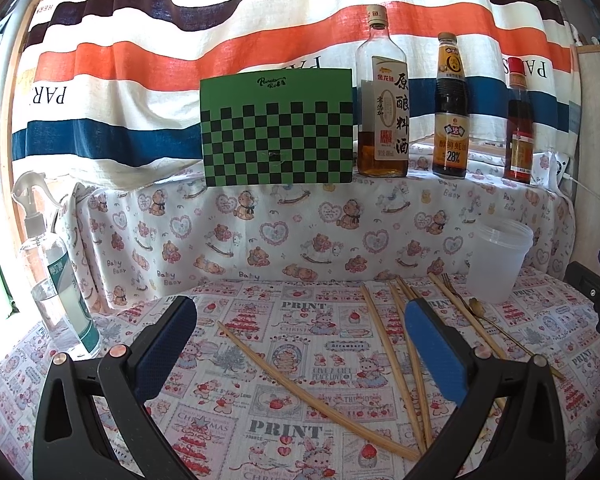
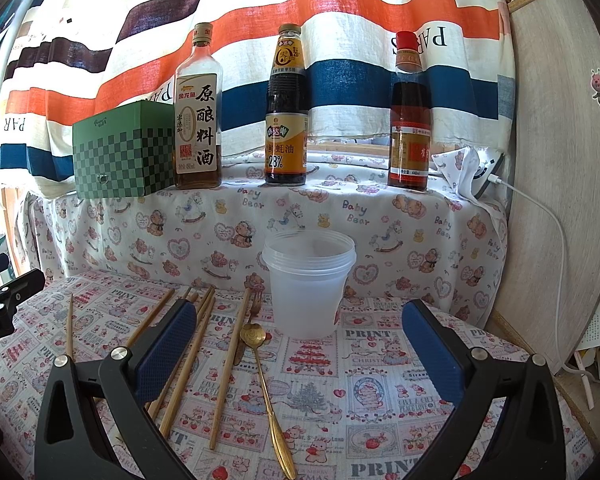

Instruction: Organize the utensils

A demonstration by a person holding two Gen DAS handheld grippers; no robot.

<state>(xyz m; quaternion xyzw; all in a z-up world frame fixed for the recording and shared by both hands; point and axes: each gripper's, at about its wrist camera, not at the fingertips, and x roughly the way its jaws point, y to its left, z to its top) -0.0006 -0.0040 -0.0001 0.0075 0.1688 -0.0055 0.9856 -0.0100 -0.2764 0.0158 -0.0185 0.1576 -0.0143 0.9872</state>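
Several wooden chopsticks (image 1: 400, 360) lie loose on the printed tablecloth; one (image 1: 312, 396) lies apart on the left. A gold spoon (image 2: 270, 396) and a gold fork (image 2: 255, 308) lie among the chopsticks (image 2: 224, 372). A clear plastic cup (image 2: 308, 284) stands upright and empty behind them; it also shows in the left wrist view (image 1: 498, 260). My left gripper (image 1: 300, 336) is open above the cloth, with chopsticks by its right finger. My right gripper (image 2: 300, 344) is open, in front of the cup, holding nothing.
On the raised ledge stand a green checkered box (image 1: 278, 128) and three sauce bottles (image 2: 198, 112) (image 2: 286, 112) (image 2: 410, 120). A spray bottle (image 1: 56, 276) stands at the left. A wooden board (image 2: 556, 160) and white cable (image 2: 548, 216) are at the right.
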